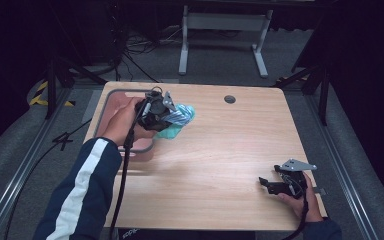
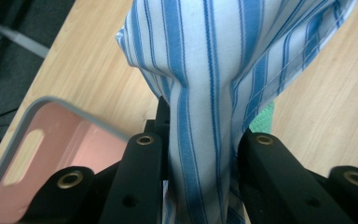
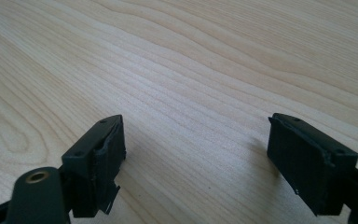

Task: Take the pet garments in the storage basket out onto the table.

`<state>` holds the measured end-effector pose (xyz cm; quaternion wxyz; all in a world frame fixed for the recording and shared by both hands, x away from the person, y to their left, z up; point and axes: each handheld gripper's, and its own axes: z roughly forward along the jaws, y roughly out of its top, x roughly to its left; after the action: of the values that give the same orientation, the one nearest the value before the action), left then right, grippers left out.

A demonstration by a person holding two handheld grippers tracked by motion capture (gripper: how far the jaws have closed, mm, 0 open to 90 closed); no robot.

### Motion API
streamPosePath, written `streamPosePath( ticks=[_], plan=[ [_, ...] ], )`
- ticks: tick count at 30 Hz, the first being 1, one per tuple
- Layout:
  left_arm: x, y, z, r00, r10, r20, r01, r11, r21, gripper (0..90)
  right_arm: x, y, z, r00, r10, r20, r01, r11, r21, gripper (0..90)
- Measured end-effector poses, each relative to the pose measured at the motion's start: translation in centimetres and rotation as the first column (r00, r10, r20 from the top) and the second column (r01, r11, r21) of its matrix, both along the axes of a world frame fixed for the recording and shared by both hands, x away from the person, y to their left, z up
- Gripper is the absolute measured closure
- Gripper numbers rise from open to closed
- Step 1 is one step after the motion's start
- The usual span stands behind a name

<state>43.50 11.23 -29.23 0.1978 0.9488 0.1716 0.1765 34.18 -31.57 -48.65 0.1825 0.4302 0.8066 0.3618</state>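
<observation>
- Between the black jaws of the left gripper (image 2: 200, 154), a bunched fold of blue-and-white striped cloth (image 2: 214, 60) is pinched tight; the fabric rises from the pads and fans out wide above them.
- Just behind that cloth a sliver of green fabric (image 2: 264, 119) peeks out, though whether it is part of the same piece or a second one I cannot tell. In the high view the bundle (image 1: 181, 119) reads as striped on top and teal-green below, hanging at the gripper's front.
- Beside the left gripper (image 1: 156, 111) lies a pink tray with a grey rim (image 1: 111, 95), on the table's far-left part. The cloth is off to the tray's right side, over bare wood rather than over the tray.
- At the near-right corner of the wooden table (image 1: 220, 165), the right gripper (image 1: 270, 184) sits low by the surface in the person's hand; its jaws stand wide apart (image 3: 193, 154) with nothing but wood grain between them.
- Judging by this, the pick-up is done: the cloth is secured and lifted clear of the tabletop. What remains is to carry it to wherever it belongs and release it; the idle gripper has no part in the work yet.
</observation>
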Motion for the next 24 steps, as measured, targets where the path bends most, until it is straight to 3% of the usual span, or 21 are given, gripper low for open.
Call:
streamPosePath(
  ticks=[14,17,19,24],
  plan=[
    [0.0,-3.8,-1.9,0.9947,-0.087,-0.055,0.087,0.9962,0.007,75.2,0.0,0.0,0.0,1.0,0.0,0.0,0.0,1.0,0.0,19.7],
    [0.1,-4.5,-2.6,0.9947,-0.084,-0.06,0.084,0.9964,0.003,75.2,0.0,0.0,0.0,1.0,0.0,0.0,0.0,1.0,0.0,19.8],
    [0.2,-5.0,-3.1,0.9911,-0.11,-0.074,0.111,0.9938,0.008,75.2,0.0,0.0,0.0,1.0,0.0,0.0,0.0,1.0,-0.001,19.7],
    [0.1,-6.4,-4.9,0.987,-0.115,-0.113,0.116,0.9932,0.005,75.1,0.0,0.0,0.0,1.0,0.0,0.0,0.0,1.0,0.0,19.8]
  ],
)
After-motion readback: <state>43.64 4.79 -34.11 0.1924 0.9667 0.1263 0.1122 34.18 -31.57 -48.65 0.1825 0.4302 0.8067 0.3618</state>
